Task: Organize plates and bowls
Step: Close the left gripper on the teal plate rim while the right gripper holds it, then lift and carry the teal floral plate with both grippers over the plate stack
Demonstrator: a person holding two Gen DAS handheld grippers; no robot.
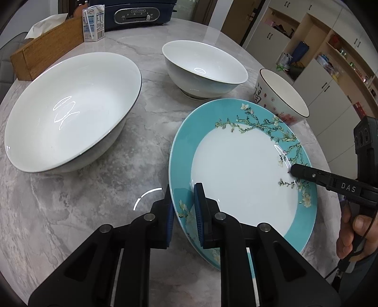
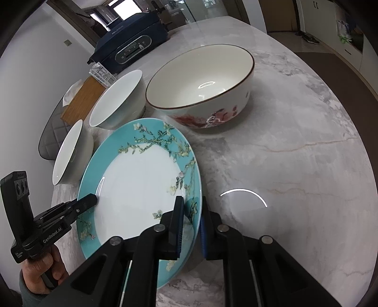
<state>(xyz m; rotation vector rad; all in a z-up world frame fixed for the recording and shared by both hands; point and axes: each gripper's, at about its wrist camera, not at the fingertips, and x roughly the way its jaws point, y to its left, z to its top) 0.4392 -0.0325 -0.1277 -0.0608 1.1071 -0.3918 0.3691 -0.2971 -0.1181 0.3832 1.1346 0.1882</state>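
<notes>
A teal plate with a white centre and blossom branches (image 1: 238,172) (image 2: 139,186) is gripped at opposite rims. My left gripper (image 1: 185,210) is shut on its near-left rim; it also shows in the right wrist view (image 2: 91,200). My right gripper (image 2: 192,217) is shut on its right rim; it shows in the left wrist view (image 1: 295,171). A large shallow white bowl (image 1: 70,111) (image 2: 70,151) sits left. A deeper white bowl (image 1: 203,68) (image 2: 118,101) stands behind. A cream bowl with red flowers (image 1: 281,99) (image 2: 200,89) stands beside the plate.
The marble table (image 1: 146,132) (image 2: 295,153) holds a wooden tissue box (image 1: 47,52), a milk carton (image 1: 93,23) and a dark blue appliance (image 1: 134,14) at the back. Cabinets and shelves (image 1: 319,54) stand beyond the table's right edge.
</notes>
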